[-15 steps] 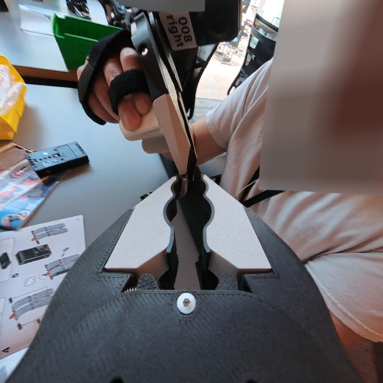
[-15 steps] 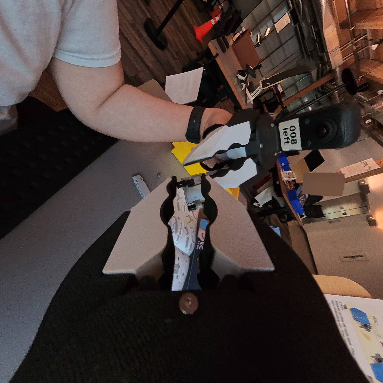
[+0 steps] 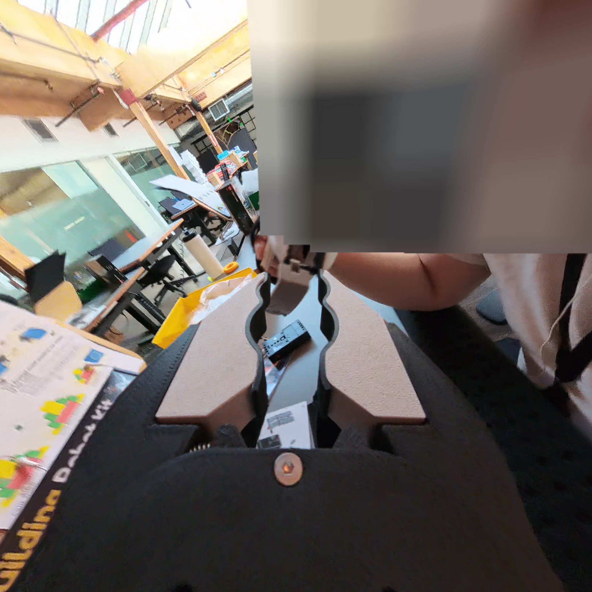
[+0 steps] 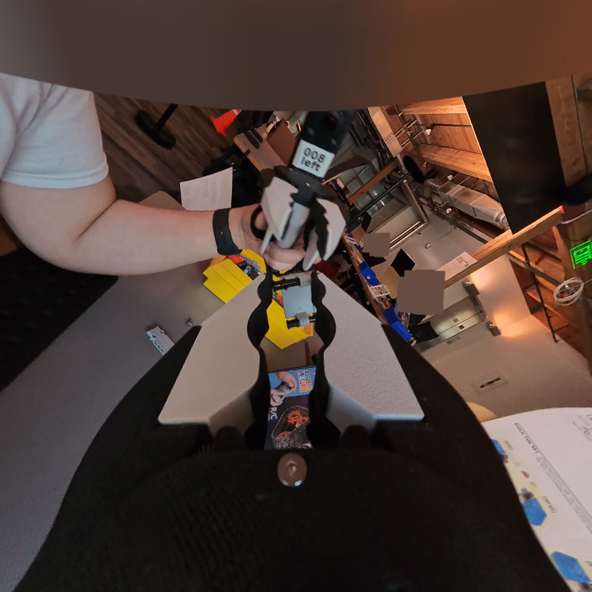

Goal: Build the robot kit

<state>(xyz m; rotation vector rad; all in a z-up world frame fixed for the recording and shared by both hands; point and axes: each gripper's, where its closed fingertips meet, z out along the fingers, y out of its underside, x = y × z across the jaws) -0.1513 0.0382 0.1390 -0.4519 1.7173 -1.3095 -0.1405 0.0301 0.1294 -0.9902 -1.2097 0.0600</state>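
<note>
My right gripper is shut on a small grey block with black pins and holds it above the grey table. My left gripper is open and empty. It also shows in the right wrist view, held in a hand just beyond the grey block, its fingers apart and pointing down at it. In the left wrist view a small pinned part and a hand sit just past my fingertips, mostly hidden by a blurred patch. A black module lies on the table below.
A yellow bin with a plastic bag stands at the left; it also shows in the right wrist view. A printed kit box, an instruction sheet, a colour booklet and a small grey beam lie on the table. The person's arm crosses above. The tips of both grippers are at nearly the same place.
My left gripper has opened from nearly shut and tilted up, so its view now takes in the room. It has turned to point at the right gripper, which still holds the grey block.
</note>
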